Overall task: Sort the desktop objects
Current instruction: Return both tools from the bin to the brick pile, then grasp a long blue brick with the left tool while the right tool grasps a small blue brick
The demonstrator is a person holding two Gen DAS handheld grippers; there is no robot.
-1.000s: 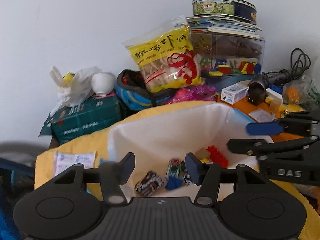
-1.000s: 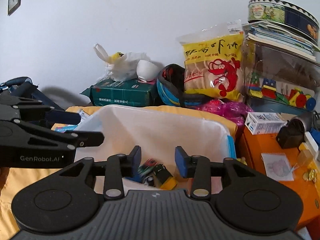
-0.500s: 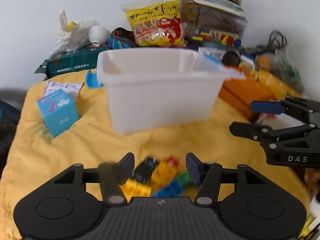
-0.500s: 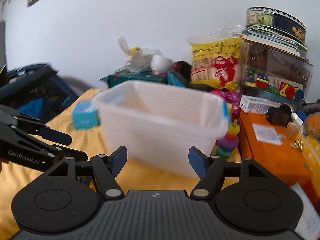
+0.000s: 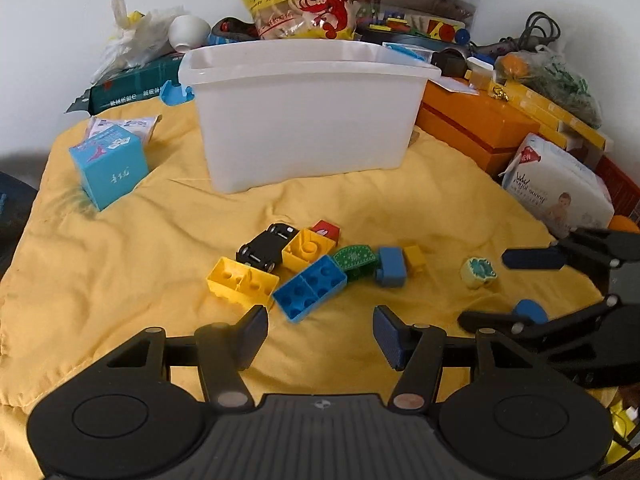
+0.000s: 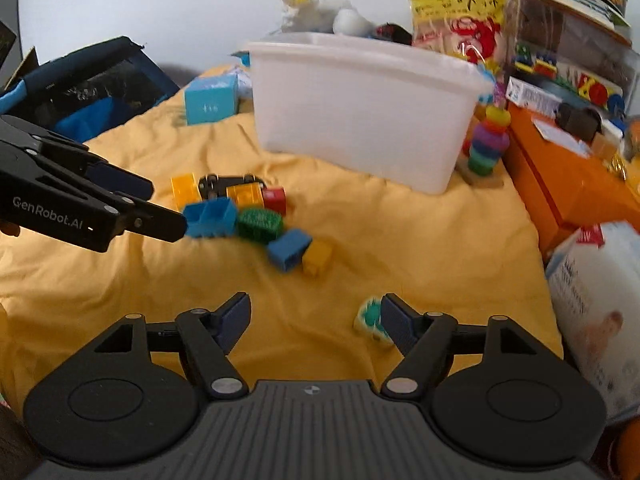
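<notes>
We had both claws over the yellow cloth (image 5: 120,264), short of the white bin (image 5: 304,120). Left gripper (image 5: 320,330) stood wide open, nothing between its jaws. Right gripper (image 6: 316,320) had just been opening, jaws wide and empty. The toy pile lay on the cloth in front of the bin: black car (image 5: 266,246), yellow bricks (image 5: 242,282), blue brick (image 5: 310,286), green piece (image 5: 356,258). A small teal-topped block (image 6: 370,318) sat apart, just beside the right gripper's right finger. Cyan box (image 5: 108,166) stood left of the bin.
</notes>
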